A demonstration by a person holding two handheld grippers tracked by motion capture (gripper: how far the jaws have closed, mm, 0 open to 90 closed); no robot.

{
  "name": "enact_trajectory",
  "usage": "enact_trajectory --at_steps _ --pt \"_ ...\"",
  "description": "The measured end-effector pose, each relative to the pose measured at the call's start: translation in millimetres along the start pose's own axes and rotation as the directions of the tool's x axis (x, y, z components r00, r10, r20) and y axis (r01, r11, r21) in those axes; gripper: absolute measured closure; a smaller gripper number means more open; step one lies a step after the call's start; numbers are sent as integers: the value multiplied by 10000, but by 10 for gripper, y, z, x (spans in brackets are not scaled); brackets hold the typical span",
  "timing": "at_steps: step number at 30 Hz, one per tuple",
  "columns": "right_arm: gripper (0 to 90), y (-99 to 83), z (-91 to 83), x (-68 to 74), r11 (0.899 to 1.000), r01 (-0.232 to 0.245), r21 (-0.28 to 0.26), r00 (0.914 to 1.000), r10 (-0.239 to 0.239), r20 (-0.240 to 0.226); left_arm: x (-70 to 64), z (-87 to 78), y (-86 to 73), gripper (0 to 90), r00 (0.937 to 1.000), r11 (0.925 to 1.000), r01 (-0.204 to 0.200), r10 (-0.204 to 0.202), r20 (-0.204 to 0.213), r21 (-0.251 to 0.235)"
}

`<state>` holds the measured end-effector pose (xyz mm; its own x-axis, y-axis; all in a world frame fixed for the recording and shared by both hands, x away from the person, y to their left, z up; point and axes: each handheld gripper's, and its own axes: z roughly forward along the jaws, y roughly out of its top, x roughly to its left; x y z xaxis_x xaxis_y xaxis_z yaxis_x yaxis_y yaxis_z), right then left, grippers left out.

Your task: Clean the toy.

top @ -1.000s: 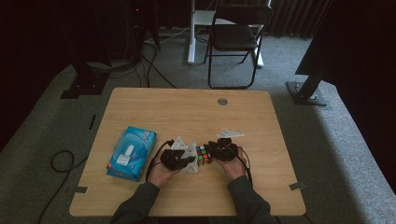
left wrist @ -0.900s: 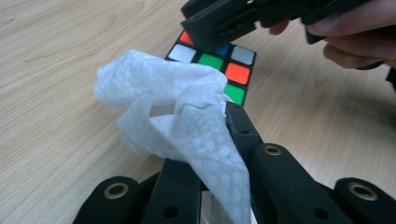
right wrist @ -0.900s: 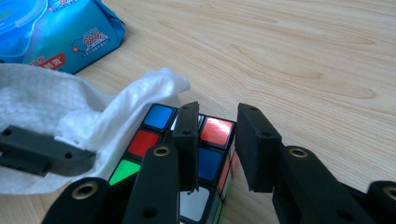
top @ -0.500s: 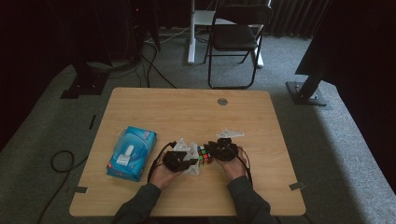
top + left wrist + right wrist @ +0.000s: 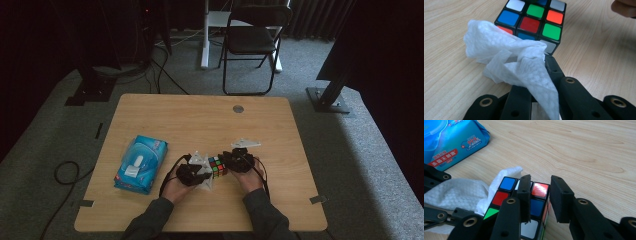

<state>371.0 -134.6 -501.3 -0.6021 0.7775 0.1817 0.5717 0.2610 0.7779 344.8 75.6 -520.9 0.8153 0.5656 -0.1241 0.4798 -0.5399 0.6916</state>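
Now both tools meet at a scrambled puzzle cube (image 5: 216,166) that sits on the wooden table (image 5: 200,120), near its front edge and between the person's two hands. In the high view the left tool (image 5: 202,172) comes at the cube from the left and the right tool (image 5: 231,161) from the right, each with its grey plate on top.

Seen along the left tool (image 5: 541,62), its jaws stand narrow and are clamped on a crumpled white wipe (image 5: 511,60). The wipe bunches out ahead of the jaws and lies against the near lower edge of the cube (image 5: 534,23), covering part of one corner; the cube's upper face shows blue, green, red, orange and white squares.

Seen along the right tool (image 5: 540,192), its two pads bracket the cube (image 5: 524,200) at one column of squares: one jaw lies across the top face and the other stands just beside the orange corner, so the hold looks narrow, though whether both pads press the cube I cannot tell. The wipe (image 5: 456,192) shows beyond the cube, touching its far side.

A blue pack of wet wipes (image 5: 140,162) lies flat on the table, well to the left of the hands.
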Motion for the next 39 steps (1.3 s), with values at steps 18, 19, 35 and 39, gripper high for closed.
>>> enact_trajectory --at_steps 18,19,35,39 --pt "716 8 8 20 10000 64 13 9999 -64 120 -29 133 -34 845 9995 9984 -202 214 -215 526" --pt "716 8 8 20 10000 64 13 9999 -64 120 -29 133 -34 845 9995 9984 -202 214 -215 526" --pt "606 27 -62 69 9998 206 85 9984 -210 529 57 122 -30 838 9986 9990 85 -63 -516 437" --pt "615 25 -113 80 9996 232 174 9974 -243 672 75 110 -36 837 9983 9990 83 -58 -578 443"
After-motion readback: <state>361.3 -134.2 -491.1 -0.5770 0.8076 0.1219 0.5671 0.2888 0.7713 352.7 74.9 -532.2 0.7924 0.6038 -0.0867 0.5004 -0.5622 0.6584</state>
